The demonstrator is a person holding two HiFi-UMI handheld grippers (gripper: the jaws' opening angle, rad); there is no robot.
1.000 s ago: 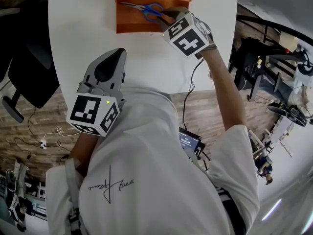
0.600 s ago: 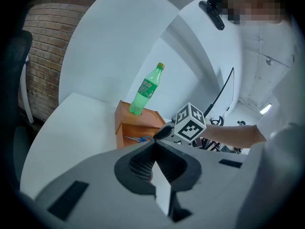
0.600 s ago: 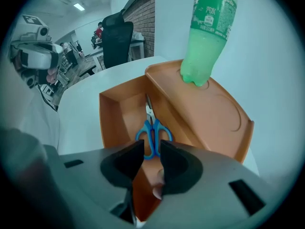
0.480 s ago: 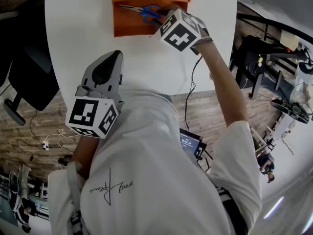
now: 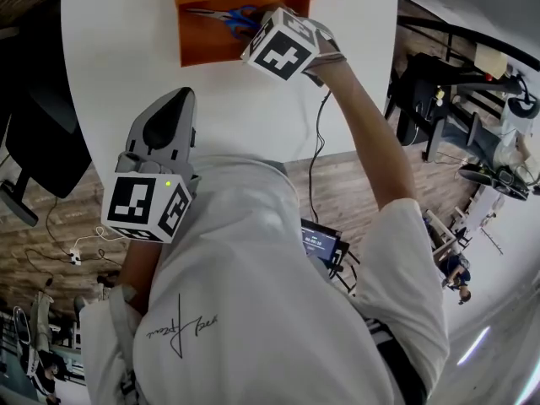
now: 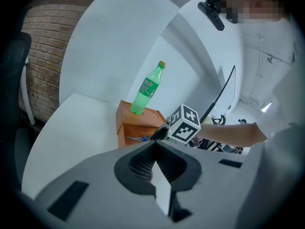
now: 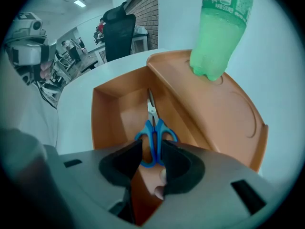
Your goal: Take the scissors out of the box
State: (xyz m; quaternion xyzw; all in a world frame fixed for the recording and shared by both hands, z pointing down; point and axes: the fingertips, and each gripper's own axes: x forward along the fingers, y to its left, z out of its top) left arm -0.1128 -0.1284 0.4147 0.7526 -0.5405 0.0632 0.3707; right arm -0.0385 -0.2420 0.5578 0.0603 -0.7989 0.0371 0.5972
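The scissors (image 5: 226,13), with blue handles (image 7: 153,138), lie in the lower compartment of the orange box (image 5: 207,45) at the table's far side. My right gripper (image 5: 258,25) points steeply down into the box. Its jaws (image 7: 151,152) are opening and straddle the blue handles without pressing on them. The marker cube hides the fingertips in the head view. My left gripper (image 5: 177,98) hovers shut over the table's near edge, well short of the box (image 6: 137,124), with nothing in it.
A green plastic bottle (image 7: 221,27) stands upright on the box's raised shelf (image 7: 228,104), just beyond the scissors. The white round table (image 5: 110,57) carries the box. A black office chair (image 5: 34,142) stands at the left, and a cable (image 5: 316,142) hangs off the table's near edge.
My right gripper has pushed farther and lower into the box, so its cube now covers the scissors' handles. The left gripper has stayed put.
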